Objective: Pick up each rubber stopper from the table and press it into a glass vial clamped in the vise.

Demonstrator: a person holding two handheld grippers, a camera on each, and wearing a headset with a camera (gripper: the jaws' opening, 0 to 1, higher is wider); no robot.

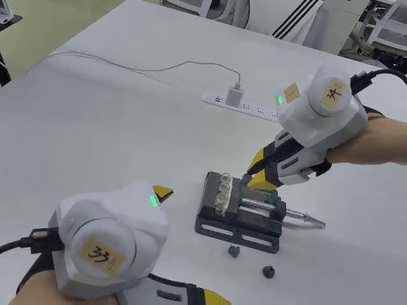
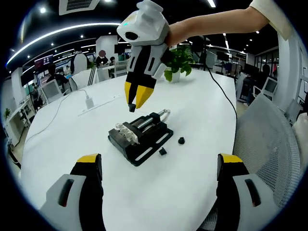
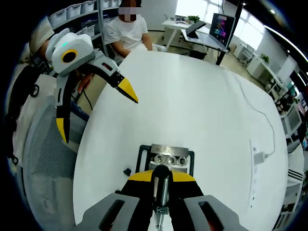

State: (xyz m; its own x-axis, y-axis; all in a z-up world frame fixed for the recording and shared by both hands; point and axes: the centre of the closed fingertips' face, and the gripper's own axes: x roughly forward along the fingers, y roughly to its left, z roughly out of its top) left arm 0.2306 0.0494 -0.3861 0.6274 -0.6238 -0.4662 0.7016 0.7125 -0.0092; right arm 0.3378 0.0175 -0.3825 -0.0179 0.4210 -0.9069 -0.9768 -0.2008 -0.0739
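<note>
We see a broad white table (image 1: 114, 140) across most of the head view. At the lower left of that view sits the white-and-black left gripper with yellow tips (image 2: 160, 159). In its own view its jaws stand wide apart with nothing between them.

The matching right gripper (image 2: 135, 102) comes in from the upper right of the head view. Its tips are clenched on a small dark rubber stopper (image 3: 161, 172), held just above the vise and apart from it.

A white power strip (image 1: 245, 107) with a charger plugged in lies at upper centre, well apart from the work.

The black metal bench vise (image 1: 241, 219) stands right of centre, low in the head view. Clamped in it, upright, is a short row of clear glass vials (image 1: 224, 190).

Two more dark rubber stoppers lie on the table near the bottom of the frame. One (image 1: 234, 251) is just beside the vise base, the other (image 1: 269, 272) near it to the right.
</note>
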